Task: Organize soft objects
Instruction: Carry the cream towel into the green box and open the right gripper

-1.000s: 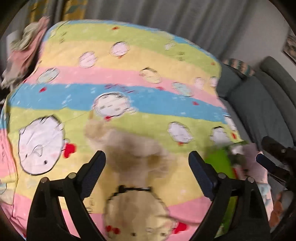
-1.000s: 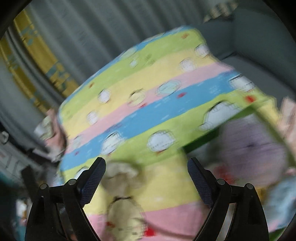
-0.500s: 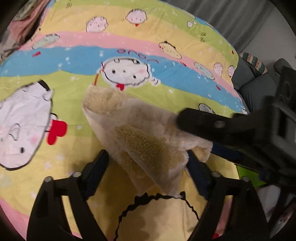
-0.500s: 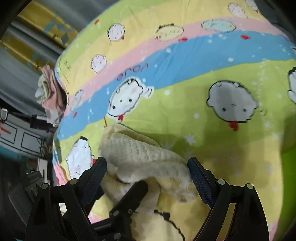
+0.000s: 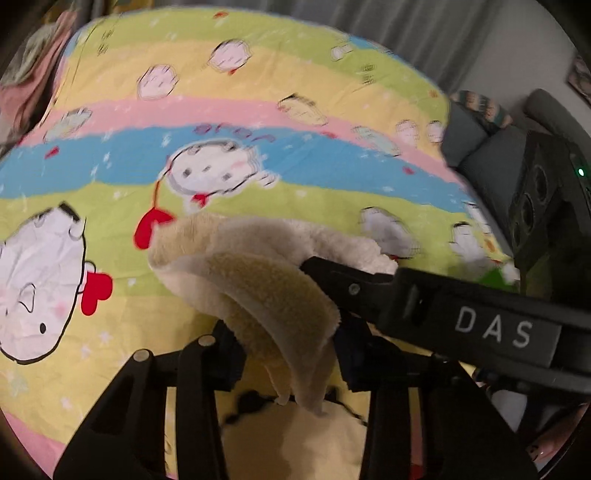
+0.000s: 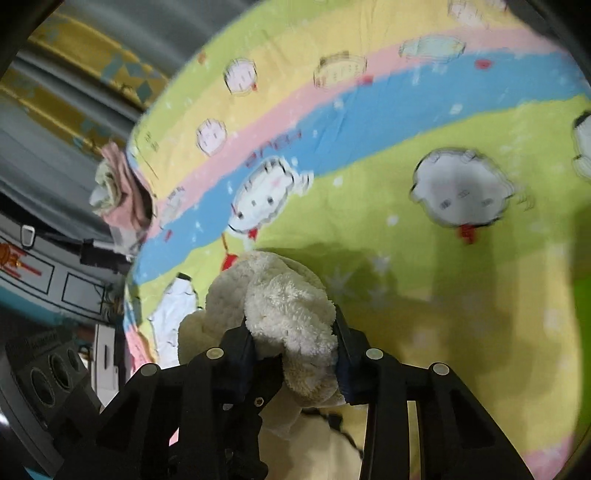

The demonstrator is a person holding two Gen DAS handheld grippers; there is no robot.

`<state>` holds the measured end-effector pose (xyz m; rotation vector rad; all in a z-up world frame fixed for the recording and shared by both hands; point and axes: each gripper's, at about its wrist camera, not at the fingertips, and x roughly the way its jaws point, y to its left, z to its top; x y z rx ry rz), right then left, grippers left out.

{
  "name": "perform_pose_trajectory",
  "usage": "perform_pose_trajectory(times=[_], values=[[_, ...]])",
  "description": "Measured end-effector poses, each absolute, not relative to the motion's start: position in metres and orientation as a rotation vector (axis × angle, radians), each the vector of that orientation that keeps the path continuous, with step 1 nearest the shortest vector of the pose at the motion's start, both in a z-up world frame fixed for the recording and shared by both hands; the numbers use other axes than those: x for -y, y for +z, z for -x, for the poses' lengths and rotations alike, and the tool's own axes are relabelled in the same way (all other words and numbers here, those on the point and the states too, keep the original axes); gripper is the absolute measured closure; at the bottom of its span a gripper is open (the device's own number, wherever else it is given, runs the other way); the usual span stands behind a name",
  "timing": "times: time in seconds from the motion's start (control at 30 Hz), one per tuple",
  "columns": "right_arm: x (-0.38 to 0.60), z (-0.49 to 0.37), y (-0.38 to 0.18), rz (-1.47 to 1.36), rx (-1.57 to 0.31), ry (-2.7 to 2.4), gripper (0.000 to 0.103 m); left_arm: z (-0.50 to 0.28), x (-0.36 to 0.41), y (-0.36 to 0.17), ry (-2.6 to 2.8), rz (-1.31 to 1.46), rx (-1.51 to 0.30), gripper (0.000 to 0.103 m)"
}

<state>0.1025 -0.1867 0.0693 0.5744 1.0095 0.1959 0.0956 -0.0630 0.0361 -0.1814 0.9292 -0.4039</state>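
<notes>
A cream fleecy cloth [image 5: 258, 273] lies bunched on a striped cartoon bedsheet [image 5: 258, 110]. My left gripper [image 5: 291, 354] is shut on a fold of the cloth near its lower edge. My right gripper [image 6: 295, 343] is shut on another bunched fold of the same cloth [image 6: 284, 306]. In the left wrist view the right gripper's black finger [image 5: 369, 288] crosses from the right and presses into the cloth. Both grippers are close together, low over the sheet.
A pile of pink and pale clothes [image 6: 118, 192] sits at the sheet's far left edge. A grey sofa [image 5: 491, 147] stands beyond the right edge. Grey curtains [image 5: 406, 26] hang behind. A cabinet [image 6: 48, 273] stands left of the bed.
Both grippers came down onto the cloth and shut on it. The cloth has been bunched up and lifted slightly from its flatter shape.
</notes>
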Motion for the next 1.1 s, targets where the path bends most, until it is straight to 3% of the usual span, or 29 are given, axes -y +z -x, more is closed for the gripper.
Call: perform_pose_trajectory(times=[0.33,0.5,0.73,1.1], values=[[0.245,0.014,0.175,-0.571,-0.722,0.059,0.065,-0.020,0.114,0.129,-0.621,0.120,-0.746,0.066],[0.275,0.066,0.198,-0.573,-0.634,-0.042,0.065,0.018,0.150,0.163,-0.739,0.073,-0.679,0.066],[0.319,0.106,0.186,-0.617,-0.623,-0.196,0.065,0.050,0.204,0.168,-0.902,0.014,-0.691,0.066],[0.368,0.109,0.133,-0.705,-0.735,-0.310,0.065,0.050,0.268,0.119,-1.008,-0.028,-0.872,0.066]])
